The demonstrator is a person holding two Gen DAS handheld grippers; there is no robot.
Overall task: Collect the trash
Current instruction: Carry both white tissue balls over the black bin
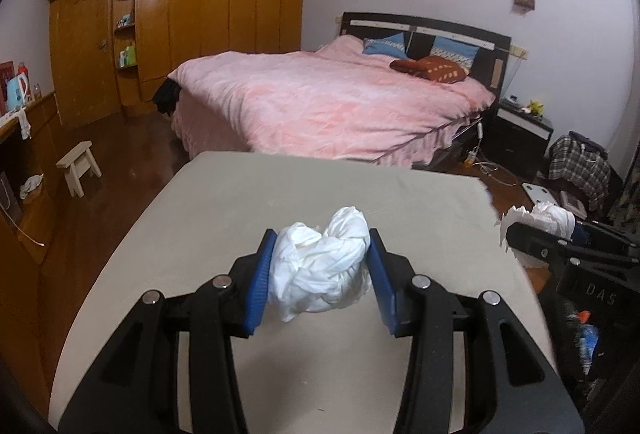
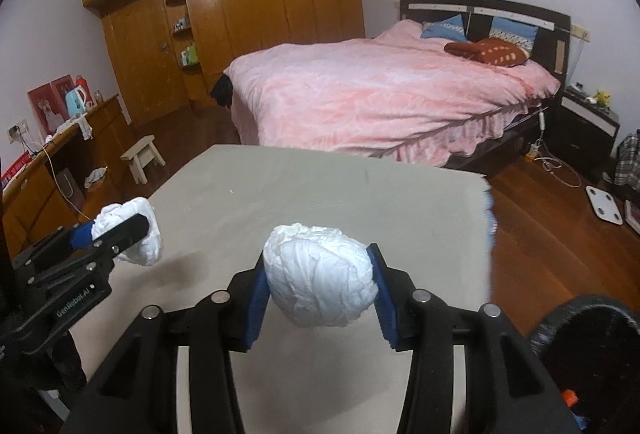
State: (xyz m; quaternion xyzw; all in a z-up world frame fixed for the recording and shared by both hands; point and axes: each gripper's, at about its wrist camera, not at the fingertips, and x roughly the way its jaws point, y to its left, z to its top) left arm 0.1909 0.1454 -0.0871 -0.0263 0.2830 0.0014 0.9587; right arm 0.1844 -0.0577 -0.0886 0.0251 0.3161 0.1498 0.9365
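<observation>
My left gripper (image 1: 320,266) is shut on a crumpled white paper wad (image 1: 324,266) and holds it above the grey table (image 1: 248,202). It also shows at the left of the right wrist view (image 2: 120,234), with its wad (image 2: 140,230). My right gripper (image 2: 318,278) is shut on a second crumpled white wad (image 2: 320,274), held above the table's right part (image 2: 360,186). It shows at the right of the left wrist view (image 1: 536,234), beyond the table's right edge. A black bin (image 2: 588,350) with trash inside stands below and right of the right gripper.
A bed with a pink cover (image 1: 340,102) stands behind the table. A wooden wardrobe (image 1: 200,14) fills the back wall. A small stool (image 1: 78,164) stands on the wooden floor at the left. A scale (image 2: 606,204) and cables lie on the floor at the right.
</observation>
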